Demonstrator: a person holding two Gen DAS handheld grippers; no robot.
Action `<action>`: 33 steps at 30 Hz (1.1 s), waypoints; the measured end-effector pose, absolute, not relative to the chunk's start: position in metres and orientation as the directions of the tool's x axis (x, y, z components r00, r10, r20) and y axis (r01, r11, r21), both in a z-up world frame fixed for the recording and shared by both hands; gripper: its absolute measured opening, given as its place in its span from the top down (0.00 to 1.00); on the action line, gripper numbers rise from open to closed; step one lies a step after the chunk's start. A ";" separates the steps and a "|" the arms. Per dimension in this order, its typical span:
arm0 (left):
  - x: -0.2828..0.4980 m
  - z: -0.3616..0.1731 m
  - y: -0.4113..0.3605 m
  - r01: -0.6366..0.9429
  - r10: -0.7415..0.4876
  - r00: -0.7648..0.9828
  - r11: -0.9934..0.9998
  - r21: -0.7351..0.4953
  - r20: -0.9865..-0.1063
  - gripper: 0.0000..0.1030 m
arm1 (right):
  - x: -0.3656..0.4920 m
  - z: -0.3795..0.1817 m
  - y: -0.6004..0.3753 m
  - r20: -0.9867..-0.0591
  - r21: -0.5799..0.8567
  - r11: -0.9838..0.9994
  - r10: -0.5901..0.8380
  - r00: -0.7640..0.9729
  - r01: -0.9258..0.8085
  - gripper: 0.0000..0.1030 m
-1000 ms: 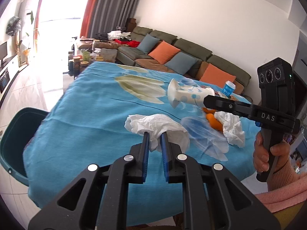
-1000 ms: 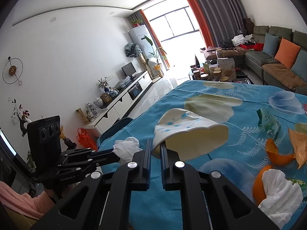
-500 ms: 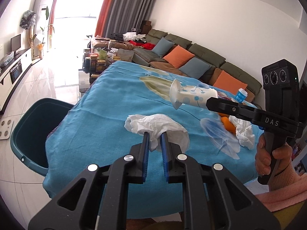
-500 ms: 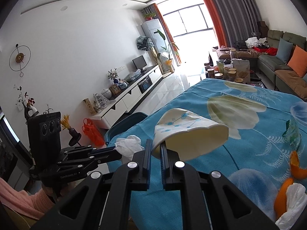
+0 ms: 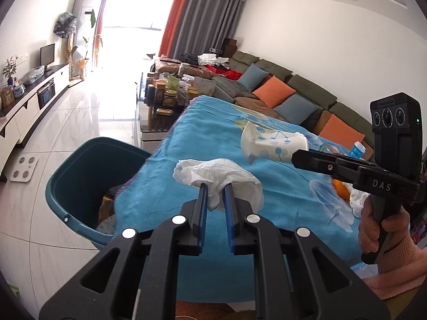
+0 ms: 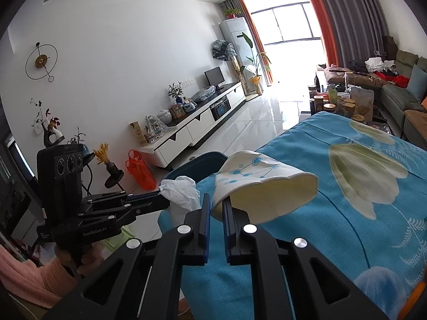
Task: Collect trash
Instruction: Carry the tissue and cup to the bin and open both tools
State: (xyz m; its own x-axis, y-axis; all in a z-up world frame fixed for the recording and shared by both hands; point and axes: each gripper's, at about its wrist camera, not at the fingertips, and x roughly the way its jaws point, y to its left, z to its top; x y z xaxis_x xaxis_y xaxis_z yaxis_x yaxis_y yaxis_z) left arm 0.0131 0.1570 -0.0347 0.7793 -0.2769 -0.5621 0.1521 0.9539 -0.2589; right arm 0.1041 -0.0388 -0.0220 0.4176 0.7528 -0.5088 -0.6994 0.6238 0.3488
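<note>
Left gripper [image 5: 214, 186] jaws pinching crumpled tissue [image 5: 216, 176], right gripper [image 6: 214, 204] jaws pinching paper cup [image 6: 264, 184]; both near teal bin [image 5: 88, 186], undropped. Orange peel [image 5: 340, 190], more tissue left on tabletop [image 5: 208, 130].

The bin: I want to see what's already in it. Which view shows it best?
The left wrist view: the bin shows its open top and some trash inside. In the right wrist view only a sliver of rim shows behind the tissue and cup.
</note>
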 end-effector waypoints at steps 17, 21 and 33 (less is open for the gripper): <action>0.018 -0.037 0.223 -0.039 -0.122 0.809 0.965 -0.259 -0.575 0.87 | 0.127 -0.025 0.032 -0.544 0.325 0.541 0.778 0.314 -0.776 0.93; 0.020 -0.039 0.236 -0.074 -0.091 0.808 0.964 -0.254 -0.581 0.87 | 0.132 -0.027 0.047 -0.558 0.316 0.530 0.774 0.297 -0.787 0.93; 0.038 -0.058 0.265 -0.167 -0.029 0.773 0.954 -0.247 -0.634 0.87 | 0.148 -0.039 0.096 -0.617 0.288 0.522 0.742 0.262 -0.803 0.93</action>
State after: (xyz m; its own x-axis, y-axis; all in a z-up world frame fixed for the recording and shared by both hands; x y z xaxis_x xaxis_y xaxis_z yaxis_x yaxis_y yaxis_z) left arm 0.0376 0.2651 -0.0583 0.7730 -0.0291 -0.6338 -0.1669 0.9544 -0.2474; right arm 0.1480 0.0962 -0.0393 0.2616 0.7425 -0.6167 -0.8031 0.5218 0.2875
